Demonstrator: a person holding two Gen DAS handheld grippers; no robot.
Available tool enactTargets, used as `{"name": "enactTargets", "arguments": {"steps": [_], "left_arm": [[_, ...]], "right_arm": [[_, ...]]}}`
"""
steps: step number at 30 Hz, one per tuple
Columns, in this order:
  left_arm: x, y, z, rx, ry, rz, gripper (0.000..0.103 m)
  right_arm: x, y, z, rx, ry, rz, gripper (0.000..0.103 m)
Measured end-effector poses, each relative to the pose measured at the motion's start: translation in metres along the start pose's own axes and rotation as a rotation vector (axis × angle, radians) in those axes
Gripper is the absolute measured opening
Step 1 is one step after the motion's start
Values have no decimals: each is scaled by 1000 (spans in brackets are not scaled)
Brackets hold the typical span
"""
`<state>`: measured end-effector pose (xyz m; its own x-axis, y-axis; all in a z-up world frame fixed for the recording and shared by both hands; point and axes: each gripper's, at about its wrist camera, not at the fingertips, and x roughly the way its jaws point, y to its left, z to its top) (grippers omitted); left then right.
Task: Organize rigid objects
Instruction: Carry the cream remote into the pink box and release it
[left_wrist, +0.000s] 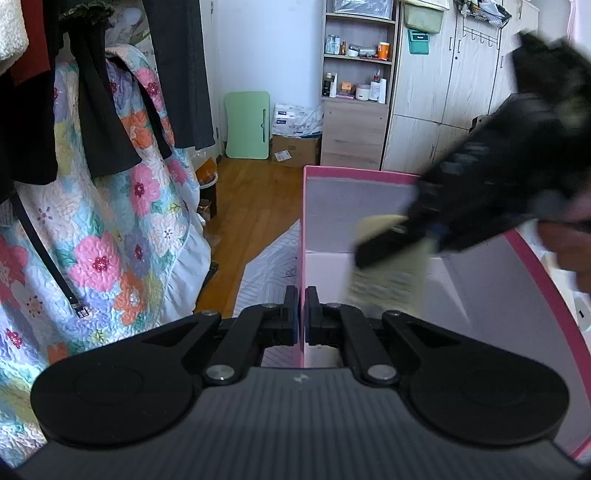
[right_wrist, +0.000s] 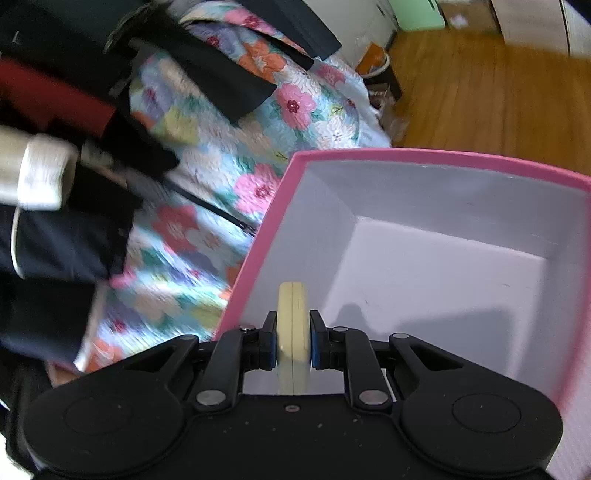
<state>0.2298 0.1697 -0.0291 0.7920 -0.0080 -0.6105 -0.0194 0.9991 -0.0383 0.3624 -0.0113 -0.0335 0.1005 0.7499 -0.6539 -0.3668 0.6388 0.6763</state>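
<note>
A pink box (left_wrist: 354, 172) with a pale inside is open at the top. My left gripper (left_wrist: 301, 299) is shut on the box's left wall. My right gripper (right_wrist: 293, 325) is shut on a flat cream-coloured case (right_wrist: 292, 332), held edge-on over the inside of the box (right_wrist: 424, 157) near its left wall. In the left wrist view the right gripper (left_wrist: 384, 243) appears blurred, with the cream case (left_wrist: 388, 284) in it, inside the box. The box floor looks bare in the right wrist view.
A floral quilt (left_wrist: 110, 240) and dark clothes (left_wrist: 103, 110) hang to the left. A wooden floor (left_wrist: 251, 206), a shelf unit (left_wrist: 356, 85) with bottles, a green board (left_wrist: 246, 125) and a cardboard carton (left_wrist: 295, 149) lie beyond. Wardrobe doors (left_wrist: 443, 92) stand at the right.
</note>
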Motion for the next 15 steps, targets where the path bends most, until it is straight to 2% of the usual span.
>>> {"name": "enactTargets", "arguments": {"steps": [5,8,11,14,15], "left_arm": [[1,1,-1,-2,-1,0,2],[0,1,-2,0,-2,0,2],[0,0,-2,4,-1,3,2],[0,-1,-2,8,-2,6,2],[0,-1,-2,6,-2,6,2]], "right_arm": [[28,-15,15,16,-48,-6,20],[37,-27,28,65,-55,44,21],[42,-30,34,46,-63,50,21],[49,-31,33,51,-67,-20,30],[51,-30,33,34,-76,-66,48]]}}
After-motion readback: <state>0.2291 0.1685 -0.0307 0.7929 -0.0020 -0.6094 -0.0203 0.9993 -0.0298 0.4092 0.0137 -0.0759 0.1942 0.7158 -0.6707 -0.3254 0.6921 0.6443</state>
